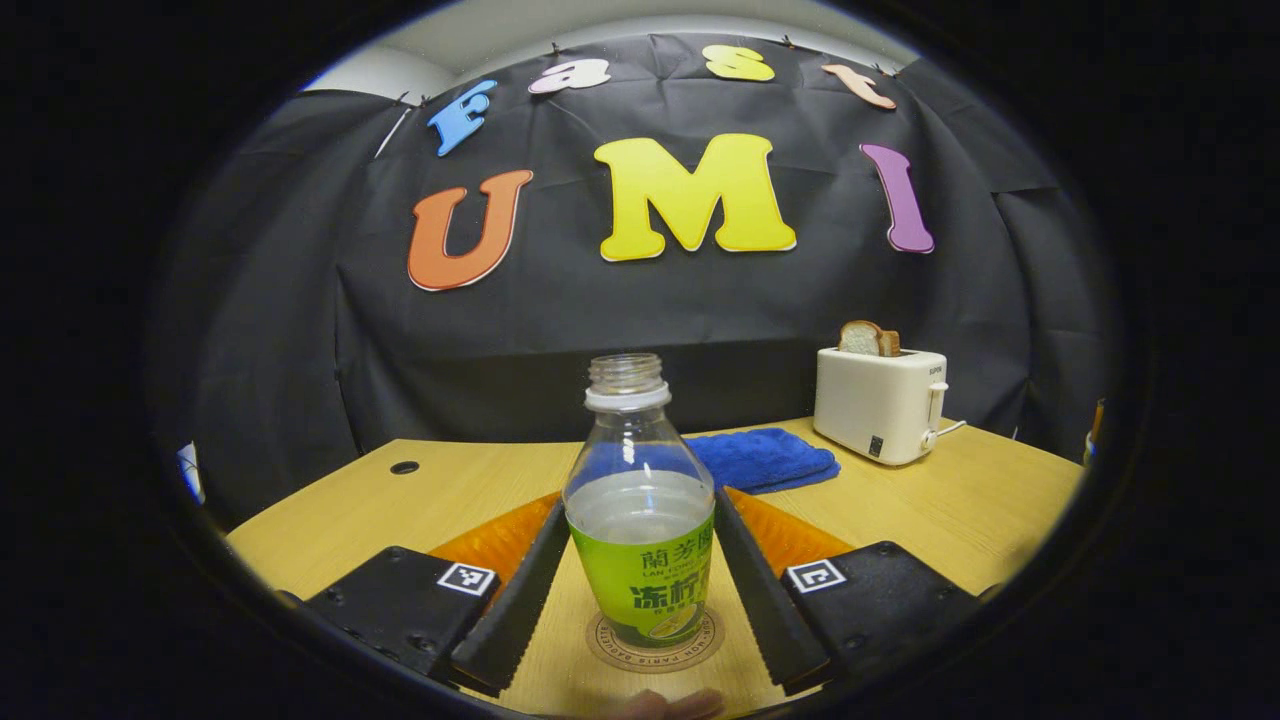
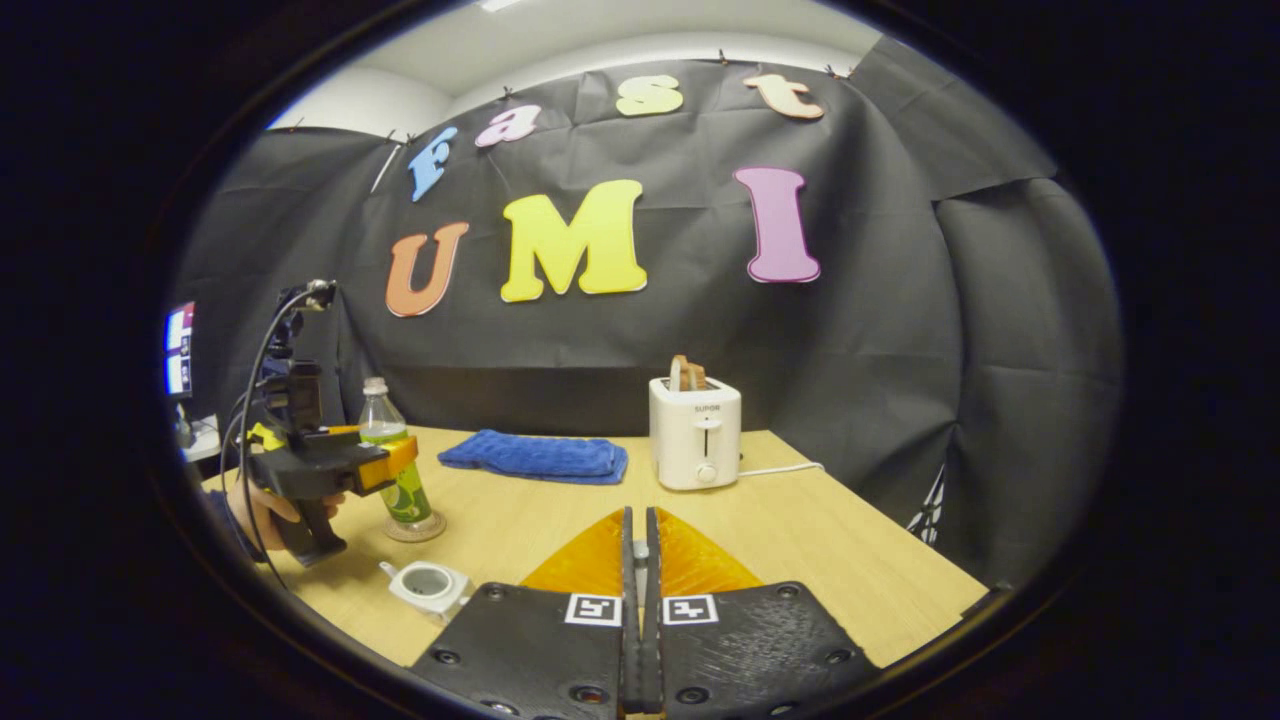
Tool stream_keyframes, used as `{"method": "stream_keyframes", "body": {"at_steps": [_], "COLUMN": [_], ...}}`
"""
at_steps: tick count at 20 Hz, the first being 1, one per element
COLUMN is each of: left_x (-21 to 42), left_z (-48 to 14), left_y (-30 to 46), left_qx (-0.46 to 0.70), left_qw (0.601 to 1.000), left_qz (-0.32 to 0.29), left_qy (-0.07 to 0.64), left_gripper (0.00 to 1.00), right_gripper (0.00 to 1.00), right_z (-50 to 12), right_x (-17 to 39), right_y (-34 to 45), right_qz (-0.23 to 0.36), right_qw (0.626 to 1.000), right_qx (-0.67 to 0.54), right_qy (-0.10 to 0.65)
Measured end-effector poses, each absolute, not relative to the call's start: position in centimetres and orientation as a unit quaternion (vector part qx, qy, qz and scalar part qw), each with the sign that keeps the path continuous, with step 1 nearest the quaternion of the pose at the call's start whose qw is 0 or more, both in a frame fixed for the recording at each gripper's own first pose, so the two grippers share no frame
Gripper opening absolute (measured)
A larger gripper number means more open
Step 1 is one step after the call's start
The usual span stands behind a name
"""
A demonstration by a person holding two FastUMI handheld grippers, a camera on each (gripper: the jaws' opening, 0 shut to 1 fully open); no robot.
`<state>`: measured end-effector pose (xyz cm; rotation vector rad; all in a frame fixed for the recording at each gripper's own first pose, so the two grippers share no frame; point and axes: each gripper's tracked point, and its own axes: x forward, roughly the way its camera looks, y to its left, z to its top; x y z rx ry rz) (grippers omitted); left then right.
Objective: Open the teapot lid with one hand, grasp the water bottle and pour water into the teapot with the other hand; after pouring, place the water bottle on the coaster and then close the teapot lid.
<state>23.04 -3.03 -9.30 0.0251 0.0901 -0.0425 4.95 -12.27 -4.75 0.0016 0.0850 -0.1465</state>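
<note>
bottle on the coaster, teapot lid not yet back on

a pale wooden table runs up to the booth's black cloth wall, with a white toaster holding bread and a folded blue towel near the back edge. in the left gripper view the water bottle stands upright on a round coaster, uncapped and about half full. the left gripper has its 2 fingers running up either side of the bottle; they sit right against the label, but whether they press on it or have just let go cannot be told from here. the right gripper view shows that same gripper, in a person's hand, level with the bottle's middle.

the right gripper is clenched with its jaws together and nothing visible between them, pointing toward the toaster. the small white teapot sits low at the left of the right gripper view, just beside the coaster, its top open and dark inside. its lid i cannot find.

by my reading the pouring is done and the bottle is placed or in the act of being placed. what is left: letting go of the bottle if it is not already free, then closing the teapot.
</note>
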Motion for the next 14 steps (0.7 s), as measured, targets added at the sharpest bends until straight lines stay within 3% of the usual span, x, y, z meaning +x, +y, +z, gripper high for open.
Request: {"method": "stream_keyframes", "body": {"at_steps": [7, 11, 14], "left_x": [20.7, 18.2, 15.2], "left_z": [-7.3, -6.0, -6.1], "left_y": [-3.2, -2.0, -0.3], "left_qx": [0.004, -0.008, -0.031], "left_qw": [0.999, 1.000, 0.999], "left_qz": [-0.036, -0.012, 0.025], "left_qy": [0.016, -0.018, -0.028], "left_gripper": [0.95, 0.95, 0.95], "right_gripper": [0.00, 0.00, 0.00], "right_z": [-6.5, -8.0, -8.4], "right_x": [5.9, 6.5, 6.3], "right_y": [-9.5, -7.1, -3.5], "right_qz": [-0.052, -0.031, 0.020], "right_qw": [0.997, 0.997, 0.997], "right_qx": [-0.004, -0.023, -0.007], "right_qy": [0.058, 0.069, 0.068]}}
